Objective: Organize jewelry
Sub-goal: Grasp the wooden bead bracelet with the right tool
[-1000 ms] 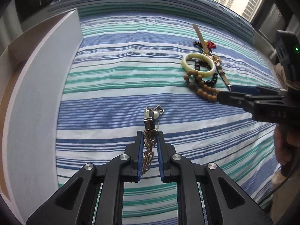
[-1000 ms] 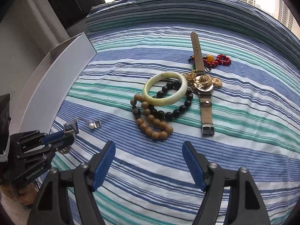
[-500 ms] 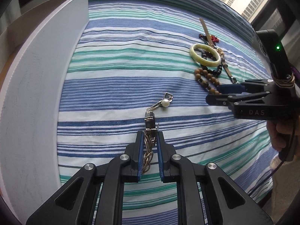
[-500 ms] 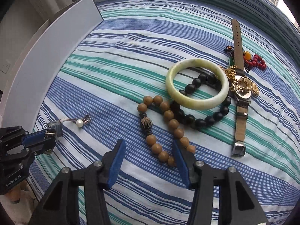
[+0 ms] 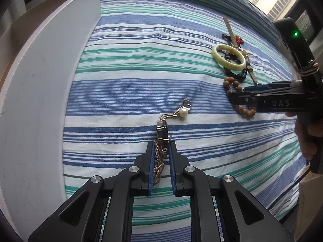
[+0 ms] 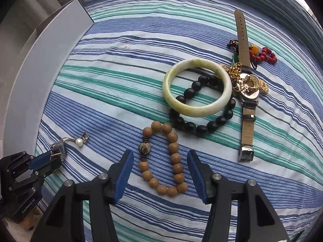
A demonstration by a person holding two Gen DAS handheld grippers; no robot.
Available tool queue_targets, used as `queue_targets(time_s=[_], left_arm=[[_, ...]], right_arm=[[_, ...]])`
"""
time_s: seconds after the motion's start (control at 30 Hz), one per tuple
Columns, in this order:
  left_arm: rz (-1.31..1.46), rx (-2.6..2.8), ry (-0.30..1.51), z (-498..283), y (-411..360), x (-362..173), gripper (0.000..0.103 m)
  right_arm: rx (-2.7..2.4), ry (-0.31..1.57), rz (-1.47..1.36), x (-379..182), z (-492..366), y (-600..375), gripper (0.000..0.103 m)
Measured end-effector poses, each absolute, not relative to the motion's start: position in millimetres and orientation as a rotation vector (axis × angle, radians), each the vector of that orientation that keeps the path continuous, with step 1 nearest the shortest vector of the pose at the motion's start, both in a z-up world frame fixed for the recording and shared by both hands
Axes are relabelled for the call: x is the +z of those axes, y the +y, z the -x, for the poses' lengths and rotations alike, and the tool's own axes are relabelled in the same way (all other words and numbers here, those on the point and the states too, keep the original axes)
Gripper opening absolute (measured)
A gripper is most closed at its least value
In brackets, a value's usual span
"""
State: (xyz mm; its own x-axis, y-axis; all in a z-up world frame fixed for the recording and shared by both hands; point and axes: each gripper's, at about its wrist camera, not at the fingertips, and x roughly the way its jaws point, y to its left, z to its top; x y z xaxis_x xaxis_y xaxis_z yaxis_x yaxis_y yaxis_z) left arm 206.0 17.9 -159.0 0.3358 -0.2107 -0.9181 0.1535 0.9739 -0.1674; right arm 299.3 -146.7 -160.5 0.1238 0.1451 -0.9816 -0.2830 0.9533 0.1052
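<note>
My left gripper (image 5: 160, 147) is shut on a rose-gold chain bracelet (image 5: 159, 161) whose clasp and white pearl (image 5: 183, 113) trail onto the striped cloth; it also shows in the right wrist view (image 6: 60, 151). My right gripper (image 6: 160, 157) is open, its fingers on either side of a brown wooden bead bracelet (image 6: 161, 159), low over the cloth. Behind lie a pale green jade bangle (image 6: 196, 87) on a black bead bracelet (image 6: 201, 121), a brown-strap watch (image 6: 247, 92) with a gold chain, and a red bead charm (image 6: 264, 54).
A white box (image 5: 40, 92) stands along the left edge of the blue, green and white striped cloth (image 5: 131, 60). Windows with buildings show at the far right.
My right gripper has moved forward and down until its fingers straddle the wooden bead bracelet. My left gripper has shifted left toward the white box, dragging the chain bracelet.
</note>
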Motion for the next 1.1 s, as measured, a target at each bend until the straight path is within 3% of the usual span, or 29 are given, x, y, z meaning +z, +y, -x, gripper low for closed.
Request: queue_targets(time_s=[0.17,0.23,0.27,0.43,0.5,0.83,0.93,1.1], left_arm=[[0.046,-0.216,1.206,-211,13,-160,0.012],[0.042,-0.206,1.206,-213,12,-159,0.012],[0.043,-0.202,1.207,-214,11,-159,0.012],[0.055,-0.188,1.203,-214,11,-151,0.011],[0.056,-0.189,1.188,-212,12,-143,0.011],[0.065,-0.186,1.170,-205,16,-135,0.011],[0.067,-0.191,1.172,-204,17,-136,0.011],[0.077,-0.190,1.167,-205,22,-135,0.011]], right_arm=[[0.292,1.395,0.203,-165,-294,-133,0.059],[0.246,1.381,0.235,-166,-295,-127,0.043],[0.235,1.380,0.229,-165,-296,-127,0.027],[0.254,1.382,0.198,-159,-293,-129,0.020],[0.258,1.355,0.179,-144,-285,-142,0.000],[0.316,1.382,0.124,-138,-286,-149,0.004],[0.318,1.378,0.131,-146,-280,-140,0.013],[0.269,1.359,0.169,-155,-283,-129,0.016]])
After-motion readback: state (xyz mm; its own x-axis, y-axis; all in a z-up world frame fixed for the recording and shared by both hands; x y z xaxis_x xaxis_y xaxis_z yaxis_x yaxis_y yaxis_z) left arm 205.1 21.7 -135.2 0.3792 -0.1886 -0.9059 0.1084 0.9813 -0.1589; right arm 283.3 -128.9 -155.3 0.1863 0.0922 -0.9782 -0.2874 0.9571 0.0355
